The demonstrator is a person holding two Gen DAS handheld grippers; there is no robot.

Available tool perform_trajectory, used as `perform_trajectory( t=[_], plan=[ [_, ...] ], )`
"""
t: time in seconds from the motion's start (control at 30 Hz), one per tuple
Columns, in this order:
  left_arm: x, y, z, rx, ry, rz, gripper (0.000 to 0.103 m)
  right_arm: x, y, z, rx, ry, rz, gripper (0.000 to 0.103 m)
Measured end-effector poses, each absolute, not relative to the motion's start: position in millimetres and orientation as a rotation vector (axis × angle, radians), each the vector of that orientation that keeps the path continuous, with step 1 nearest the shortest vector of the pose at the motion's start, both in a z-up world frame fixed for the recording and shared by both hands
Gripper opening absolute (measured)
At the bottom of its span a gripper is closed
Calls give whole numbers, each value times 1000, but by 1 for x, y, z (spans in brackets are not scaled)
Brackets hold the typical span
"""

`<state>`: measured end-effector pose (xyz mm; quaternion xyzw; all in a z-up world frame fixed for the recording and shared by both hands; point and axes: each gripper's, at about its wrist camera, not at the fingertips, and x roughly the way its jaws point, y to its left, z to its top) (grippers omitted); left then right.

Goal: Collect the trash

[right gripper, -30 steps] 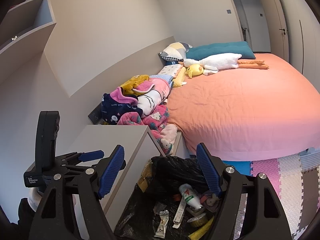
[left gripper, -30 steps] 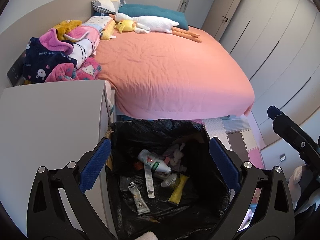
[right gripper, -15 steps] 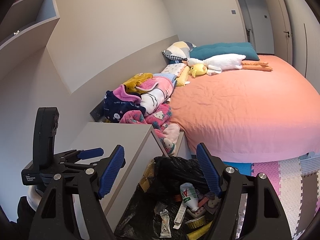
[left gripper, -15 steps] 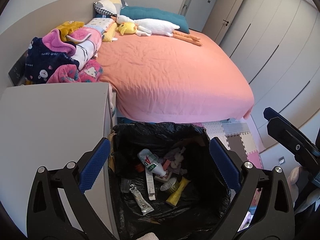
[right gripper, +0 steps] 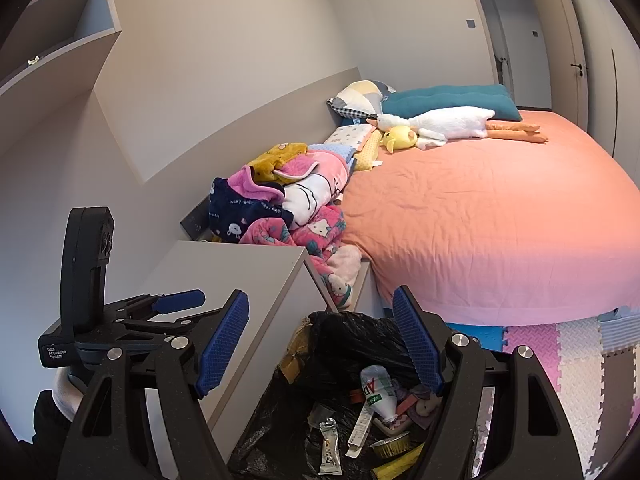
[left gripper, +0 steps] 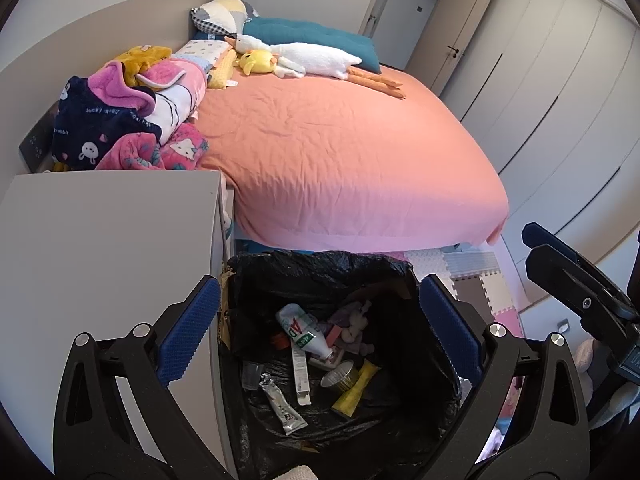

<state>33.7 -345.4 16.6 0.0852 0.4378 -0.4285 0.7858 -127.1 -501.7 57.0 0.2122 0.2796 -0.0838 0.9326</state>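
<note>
Both grippers hang over the bin, pointing down into it. Left gripper: jaws wide apart, nothing between the pads, which sit above the bin's left and right rims. Right gripper: jaws also spread wide and empty, over the bin's near left part; in the left view its body shows at the far right edge, well clear of the left gripper. Bin is lined with a black bag, mouth open, bag edge folded over the rim. Trash lies at the bottom: white bottle tilted, neck down toward the middle; flat white tube just below it; silver sachet at lower left; clear cup at left; foil tin touching a yellow wrapper; a small pale soft toy at the upper right. Cabinet stands tight against the bin's left side, its grey top bare, right edge running alongside the bin rim. Bed lies beyond the bin, its foot edge overhanging near the far rim. Foam mats cover the open floor to the right of the bin.
</note>
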Motion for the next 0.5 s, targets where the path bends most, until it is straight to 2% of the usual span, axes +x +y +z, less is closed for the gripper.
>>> perform_trajectory(
  t=[0.5],
  plan=[
    [35,-346,17,181,939,-928,96,-126,-502,56,434,572,-173,75]
  ],
)
